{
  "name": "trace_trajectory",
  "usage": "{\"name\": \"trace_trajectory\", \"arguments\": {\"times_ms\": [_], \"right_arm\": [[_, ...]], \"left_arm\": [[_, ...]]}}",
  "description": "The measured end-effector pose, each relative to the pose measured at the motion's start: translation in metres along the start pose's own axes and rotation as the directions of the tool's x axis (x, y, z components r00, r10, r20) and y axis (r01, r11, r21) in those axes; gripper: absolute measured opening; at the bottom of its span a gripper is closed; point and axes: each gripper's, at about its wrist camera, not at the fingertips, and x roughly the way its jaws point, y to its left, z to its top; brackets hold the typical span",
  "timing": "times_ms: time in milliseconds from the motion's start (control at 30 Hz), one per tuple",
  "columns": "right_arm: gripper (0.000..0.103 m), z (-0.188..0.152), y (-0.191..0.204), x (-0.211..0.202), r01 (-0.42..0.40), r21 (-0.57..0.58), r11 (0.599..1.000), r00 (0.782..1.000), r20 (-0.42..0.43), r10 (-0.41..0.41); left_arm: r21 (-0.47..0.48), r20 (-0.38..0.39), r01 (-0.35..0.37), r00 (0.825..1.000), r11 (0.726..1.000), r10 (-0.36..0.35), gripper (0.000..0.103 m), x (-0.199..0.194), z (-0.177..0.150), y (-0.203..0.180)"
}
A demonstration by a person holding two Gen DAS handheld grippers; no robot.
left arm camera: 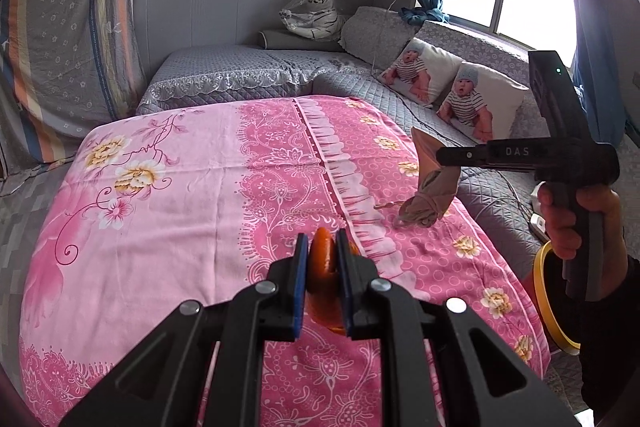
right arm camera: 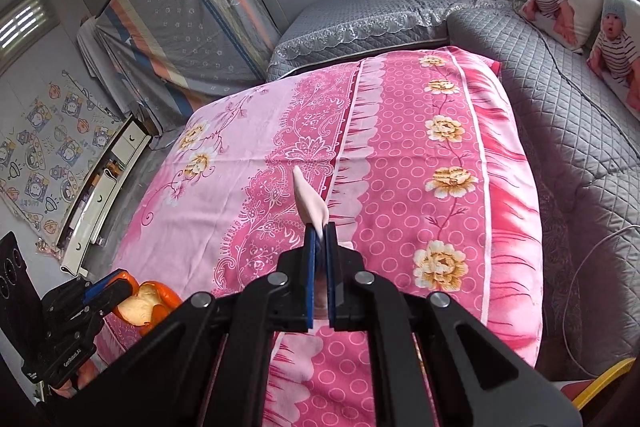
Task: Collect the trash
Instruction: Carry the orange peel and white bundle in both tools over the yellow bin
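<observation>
Over the pink floral bedspread (left arm camera: 168,187), both tools hang with trash already caught in them. From where I stand, the left gripper (left arm camera: 322,259) has its blue pads pressed against a piece of orange peel (left arm camera: 323,267), pinching it edge-on so the curled rind stands between the jaws; in the right wrist view the same peel (right arm camera: 140,303) shows its pale pith at about eight o'clock, off the near corner of the bed. Held that way, clear of the cloth, it seems ready to be carried off rather than set down.

The right gripper (right arm camera: 320,239) is closed on a thin, pale pinkish wrapper or scrap (right arm camera: 310,201) (I cannot tell whether it is paper or plastic). Its long axis runs forward along the fingers, the pointed tip aimed toward twelve o'clock, and the left wrist view shows the bulk of it (left arm camera: 428,199) bunched and dangling below the jaws, just above the bedspread at about three o'clock. The pinch near one end looks chosen to let the rest hang free.

At four o'clock in the left view, beside the bed, a yellow-rimmed bin (left arm camera: 548,307) peeks out, probably where both pieces belong.
</observation>
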Motion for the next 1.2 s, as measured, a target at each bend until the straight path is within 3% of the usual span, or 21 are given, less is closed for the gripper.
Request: {"name": "trace_trajectory", "arguments": {"times_ms": [300,600,933,1200], "right_arm": [[0.004,-0.021,-0.049,-0.052,0.047,0.055,0.997,0.997,0.06,-0.05],[0.004,-0.048,-0.099,-0.109,0.115,0.129,0.985,0.984,0.12,-0.131],[0.004,-0.094,-0.16,-0.174,0.209,0.257,0.943,0.952,0.167,-0.257],[0.004,-0.138,-0.203,-0.215,0.261,0.371,0.891,0.92,0.184,-0.346]], "left_arm": [[0.074,0.008,0.098,0.995,0.992,-0.099,0.013,0.009,0.015,-0.059],[0.169,-0.007,0.209,0.977,0.963,-0.211,0.013,0.02,0.028,-0.127],[0.276,-0.041,0.329,0.943,0.903,-0.331,0.013,0.028,0.031,-0.208],[0.352,-0.089,0.416,0.907,0.839,-0.412,0.013,0.036,0.026,-0.268]]}}
